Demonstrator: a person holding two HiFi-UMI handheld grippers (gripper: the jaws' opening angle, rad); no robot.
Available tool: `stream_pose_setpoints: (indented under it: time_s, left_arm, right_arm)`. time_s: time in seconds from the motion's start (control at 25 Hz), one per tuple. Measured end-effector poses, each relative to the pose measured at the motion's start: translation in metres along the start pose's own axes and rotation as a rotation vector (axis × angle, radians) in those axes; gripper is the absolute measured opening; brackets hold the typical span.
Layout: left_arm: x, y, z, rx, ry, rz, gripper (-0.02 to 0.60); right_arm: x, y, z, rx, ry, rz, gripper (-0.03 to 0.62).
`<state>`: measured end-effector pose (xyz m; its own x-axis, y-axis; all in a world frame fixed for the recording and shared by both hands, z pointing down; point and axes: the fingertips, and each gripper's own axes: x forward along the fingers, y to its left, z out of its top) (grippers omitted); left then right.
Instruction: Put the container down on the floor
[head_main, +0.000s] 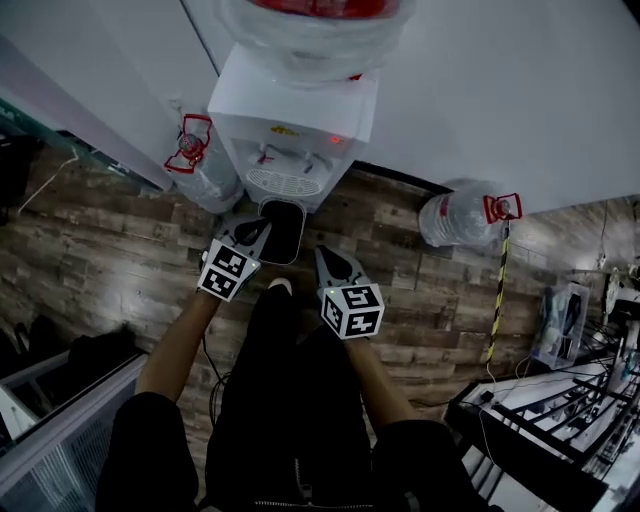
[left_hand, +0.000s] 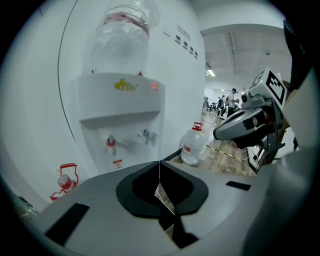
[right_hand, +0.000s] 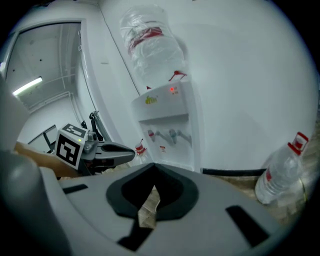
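The container (head_main: 282, 230) is a dark bin with a pale rim. In the head view it stands on the wooden floor right in front of the white water dispenser (head_main: 295, 120). My left gripper (head_main: 252, 232) is just left of it, jaws shut and holding nothing; whether it touches the rim I cannot tell. My right gripper (head_main: 332, 262) hovers to the container's lower right, also shut and holding nothing. Neither gripper view shows the container. The left gripper view shows my left gripper (left_hand: 159, 162) facing the dispenser (left_hand: 120, 110). In the right gripper view my right gripper (right_hand: 153, 165) faces it too.
One water bottle with a red handle (head_main: 200, 160) stands left of the dispenser, and another (head_main: 460, 215) lies on the floor to its right. A yellow-black pole (head_main: 497, 300) and equipment racks (head_main: 560, 420) are at the right. The person's legs (head_main: 290, 400) are below.
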<state>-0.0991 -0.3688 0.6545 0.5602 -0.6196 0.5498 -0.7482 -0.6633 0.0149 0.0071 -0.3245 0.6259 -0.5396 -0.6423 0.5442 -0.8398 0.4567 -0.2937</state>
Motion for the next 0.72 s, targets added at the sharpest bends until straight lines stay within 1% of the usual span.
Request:
stream_pose_setpoints:
  time_s: [0.24, 0.4, 0.56, 0.72]
  left_arm:
    - [-0.061, -0.005, 0.098, -0.066, -0.073, 0.07, 0.015]
    - [-0.099, -0.01, 0.159, -0.079, -0.115, 0.122, 0.015]
    - [-0.132, -0.017, 0.204, -0.08, -0.136, 0.169, 0.015]
    - [-0.159, -0.031, 0.229, -0.098, -0.163, 0.196, 0.015]
  right_arm:
    - [-0.055, 0.033, 0.084, 0.004, -0.042, -0.017, 0.011]
    - [-0.086, 0.049, 0.134, 0.011, -0.091, -0.018, 0.011]
    - [-0.111, 0.06, 0.171, 0.004, -0.146, -0.011, 0.01]
    - [-0.136, 0.074, 0.191, -0.019, -0.18, -0.004, 0.011]
